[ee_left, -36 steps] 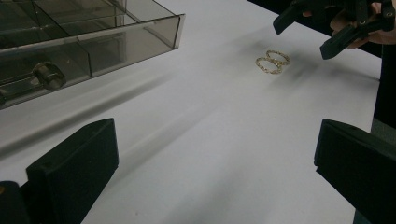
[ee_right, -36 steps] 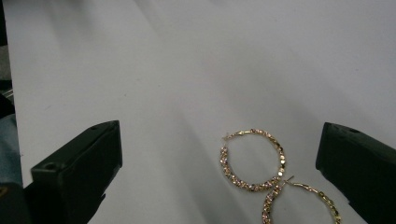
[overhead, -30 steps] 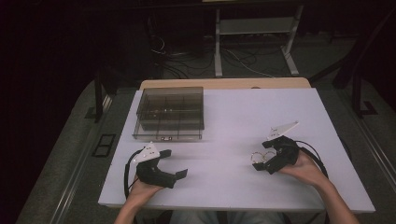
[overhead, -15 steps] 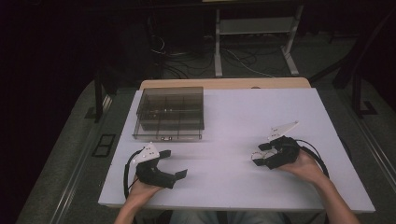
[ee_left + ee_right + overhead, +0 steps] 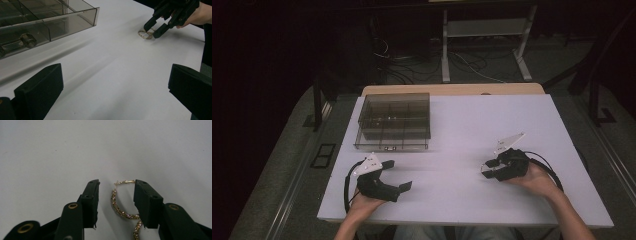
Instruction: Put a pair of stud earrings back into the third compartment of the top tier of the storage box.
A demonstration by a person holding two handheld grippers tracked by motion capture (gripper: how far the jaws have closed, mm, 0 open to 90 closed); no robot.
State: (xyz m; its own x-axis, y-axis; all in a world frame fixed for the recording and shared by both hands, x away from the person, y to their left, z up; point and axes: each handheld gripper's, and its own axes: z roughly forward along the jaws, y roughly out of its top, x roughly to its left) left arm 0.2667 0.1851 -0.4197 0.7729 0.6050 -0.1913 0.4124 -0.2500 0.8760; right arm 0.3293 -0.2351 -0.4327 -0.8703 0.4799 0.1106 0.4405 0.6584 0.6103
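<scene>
A gold hoop earring set with small stones lies flat on the white table; a second hoop touches it at the bottom edge. Both earrings sit under the far gripper in the left gripper view. My right gripper points down at them. Its jaws have just been closing and now stand narrowly apart, with the first hoop between them and a gap still on the left side. My left gripper rests wide open at the front left, holding nothing.
A smoky clear compartment box stands at the back left of the table, with a small latch at its front. Bare tabletop stretches between the two grippers. Cables trail from both grippers toward the front edge.
The right gripper's jaws have drawn in from wide open to a narrow gap around the earring. The left gripper has not moved.
</scene>
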